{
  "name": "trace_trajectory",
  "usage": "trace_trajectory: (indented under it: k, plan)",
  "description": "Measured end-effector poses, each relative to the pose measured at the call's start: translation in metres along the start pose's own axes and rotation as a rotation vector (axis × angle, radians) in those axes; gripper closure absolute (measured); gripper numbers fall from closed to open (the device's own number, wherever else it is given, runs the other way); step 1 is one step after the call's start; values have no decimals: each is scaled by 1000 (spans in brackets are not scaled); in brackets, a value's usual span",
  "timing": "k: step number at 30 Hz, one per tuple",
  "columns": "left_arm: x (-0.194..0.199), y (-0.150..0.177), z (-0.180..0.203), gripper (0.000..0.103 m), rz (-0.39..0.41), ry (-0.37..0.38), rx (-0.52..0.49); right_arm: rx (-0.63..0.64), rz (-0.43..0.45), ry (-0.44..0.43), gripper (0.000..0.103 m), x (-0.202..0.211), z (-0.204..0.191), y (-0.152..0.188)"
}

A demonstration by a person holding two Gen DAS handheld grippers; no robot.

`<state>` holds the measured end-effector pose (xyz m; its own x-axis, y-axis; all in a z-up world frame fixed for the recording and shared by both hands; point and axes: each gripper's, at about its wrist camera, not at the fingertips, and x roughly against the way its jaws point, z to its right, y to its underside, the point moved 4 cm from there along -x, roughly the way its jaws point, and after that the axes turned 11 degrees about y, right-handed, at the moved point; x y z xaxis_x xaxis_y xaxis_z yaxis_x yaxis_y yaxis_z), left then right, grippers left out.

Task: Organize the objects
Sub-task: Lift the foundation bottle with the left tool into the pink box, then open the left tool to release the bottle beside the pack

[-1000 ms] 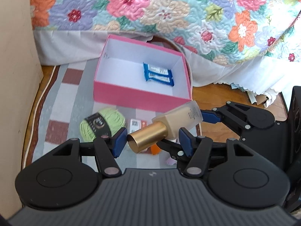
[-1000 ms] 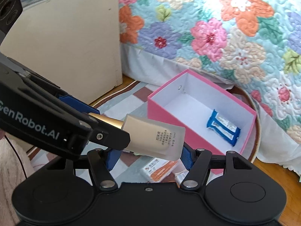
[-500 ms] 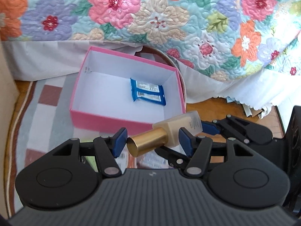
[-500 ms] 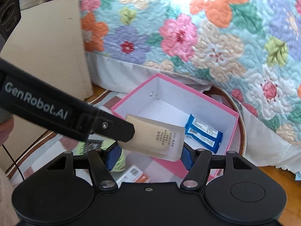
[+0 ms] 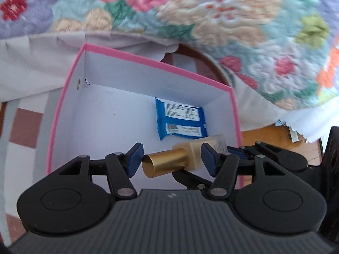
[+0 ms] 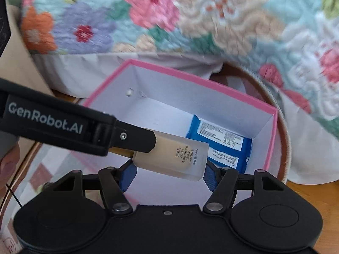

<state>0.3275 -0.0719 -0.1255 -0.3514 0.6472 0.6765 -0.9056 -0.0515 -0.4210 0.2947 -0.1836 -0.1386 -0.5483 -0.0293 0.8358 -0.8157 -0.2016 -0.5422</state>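
Observation:
A beige foundation bottle [image 5: 191, 153] with a gold cap [image 5: 165, 163] hangs over the near right part of an open pink box [image 5: 148, 60]. My left gripper [image 5: 171, 160] is shut on it, one pad at the cap's end and the other on the shoulder. In the right wrist view the bottle [image 6: 171, 158] sits crosswise between the blue pads of my right gripper [image 6: 168, 176], which is shut on its body. The left gripper's finger [image 6: 127, 136] lies over the cap there. Two blue packets [image 5: 180, 122] lie on the box's white floor, at the right.
A flowered quilt [image 5: 211, 10] and a white bed skirt [image 5: 31, 63] rise right behind the box. A checked rug [image 5: 23, 124] lies on the left and wooden floor [image 5: 264, 134] on the right. A beige board [image 6: 12, 67] stands at the far left.
Both grippers have carried the bottle forward and down, from above the rug to over the pink box. The green yarn and small packets on the rug have dropped out of view.

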Motion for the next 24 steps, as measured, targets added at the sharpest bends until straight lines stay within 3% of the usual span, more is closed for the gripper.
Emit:
trace_trajectory:
  k: [9,19,24]
  plan:
    - [-49,-7,-43,46,-43,-25,86,-83,-178,-16,33,-70,5,-5]
    - [-85,-1,-66,45,-64,-12,178,-80,-278,38,33,-107,5,3]
    - [-91,3,-71,56,-65,-28,217,-81,-329,79,33,-116,5,7]
